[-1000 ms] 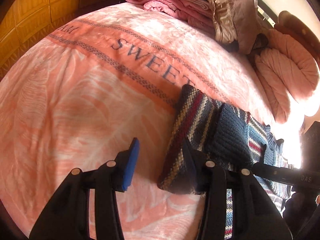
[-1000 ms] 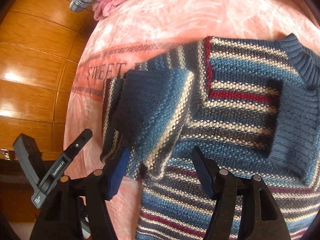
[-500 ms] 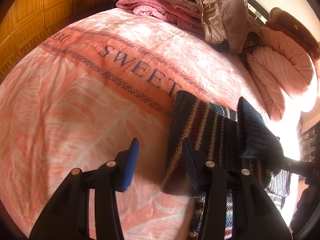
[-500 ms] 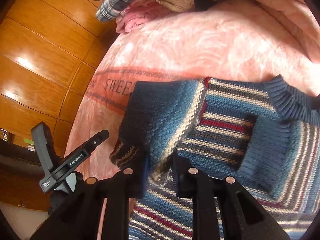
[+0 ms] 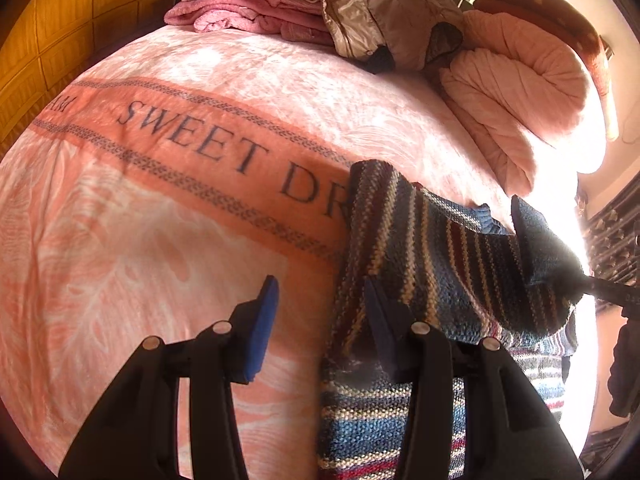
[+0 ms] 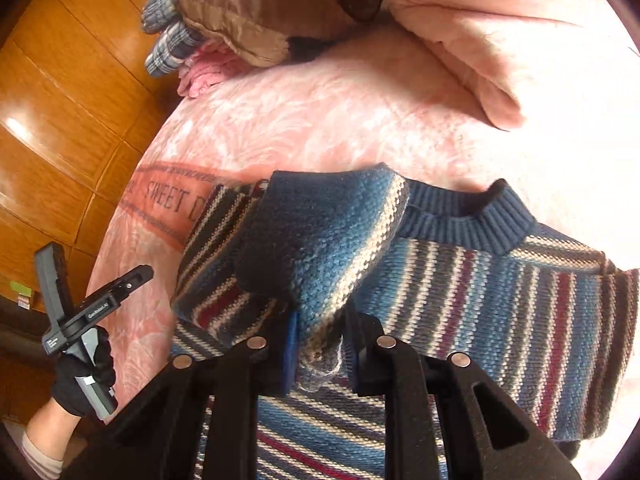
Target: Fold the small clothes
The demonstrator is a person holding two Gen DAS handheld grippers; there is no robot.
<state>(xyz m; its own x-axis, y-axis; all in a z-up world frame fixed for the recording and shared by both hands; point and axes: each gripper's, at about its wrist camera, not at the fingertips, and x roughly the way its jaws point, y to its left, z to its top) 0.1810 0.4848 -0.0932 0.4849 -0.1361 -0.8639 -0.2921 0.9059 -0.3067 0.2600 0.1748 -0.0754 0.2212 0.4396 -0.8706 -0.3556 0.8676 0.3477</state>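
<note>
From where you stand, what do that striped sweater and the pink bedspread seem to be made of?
Striped sweater: chunky knit yarn, probably wool or acrylic; visible stitches, ribbed collar, fuzzy frayed edge at the right tongs. Pink bedspread: looks like plush fleece; soft matte nap, printed lettering.

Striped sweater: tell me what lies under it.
The striped sweater lies on the pink blanket, covering the end of its printed lettering. The right tongs hold one sleeve lifted over the body.

Wood-panelled wall (image 6: 52,128); pink blanketed bed (image 5: 120,248); bright sunlight.
</note>
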